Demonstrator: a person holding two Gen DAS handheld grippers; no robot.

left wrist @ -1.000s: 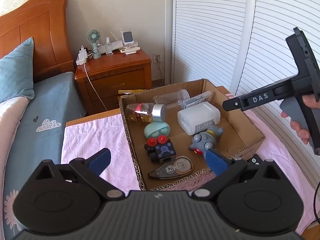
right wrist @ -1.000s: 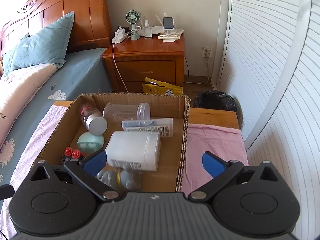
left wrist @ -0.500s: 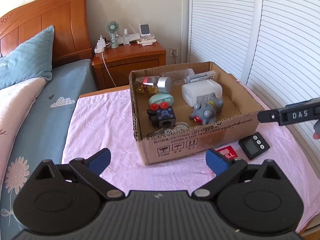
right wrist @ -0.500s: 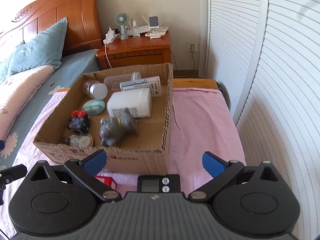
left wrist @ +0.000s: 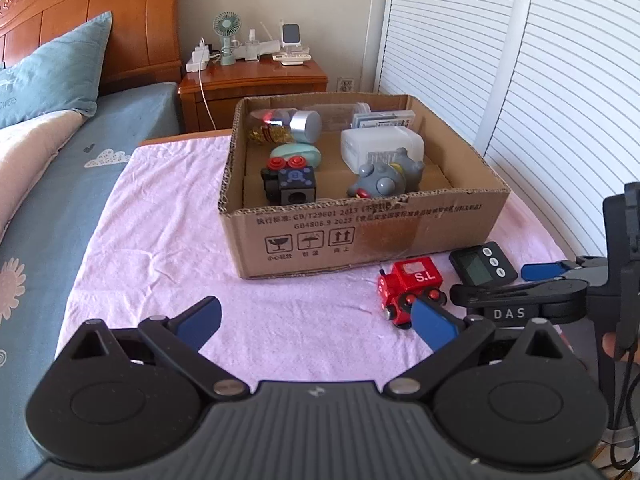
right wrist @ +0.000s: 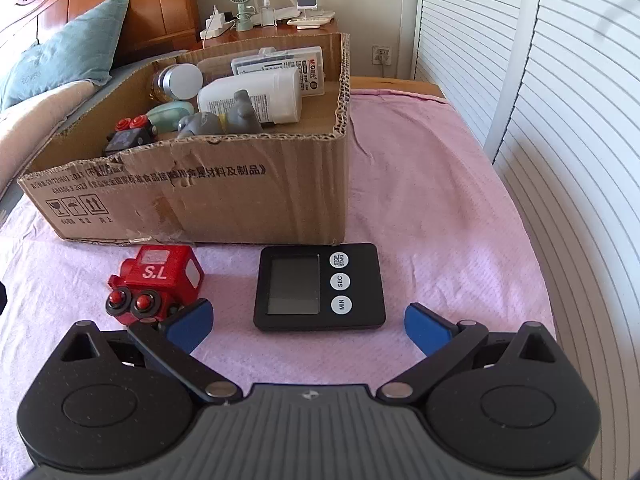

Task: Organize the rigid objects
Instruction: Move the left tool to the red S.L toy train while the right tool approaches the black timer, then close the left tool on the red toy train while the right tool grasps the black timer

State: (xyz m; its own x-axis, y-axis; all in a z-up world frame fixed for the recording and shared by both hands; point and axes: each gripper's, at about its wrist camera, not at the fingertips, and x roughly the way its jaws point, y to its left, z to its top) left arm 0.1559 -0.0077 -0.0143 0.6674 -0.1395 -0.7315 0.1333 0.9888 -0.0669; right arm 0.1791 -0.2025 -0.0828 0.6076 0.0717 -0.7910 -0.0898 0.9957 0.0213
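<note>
Black timer (right wrist: 319,286) by the box's (right wrist: 240,200) front wall: light, stiff, slick; best pinched across side edges. Right gripper (right wrist: 308,326) and left gripper (left wrist: 316,320) both agape, empty.

left wrist: low, faces box (left wrist: 360,236) front | right wrist: nearer | shared: box

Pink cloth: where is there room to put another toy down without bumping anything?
The pink cloth lies bare left of the cardboard box, toward the bed. It is also bare right of the box, beside the white slatted doors. In front of the box it is crowded: the red toy train and black timer sit there, near both tools.
</note>
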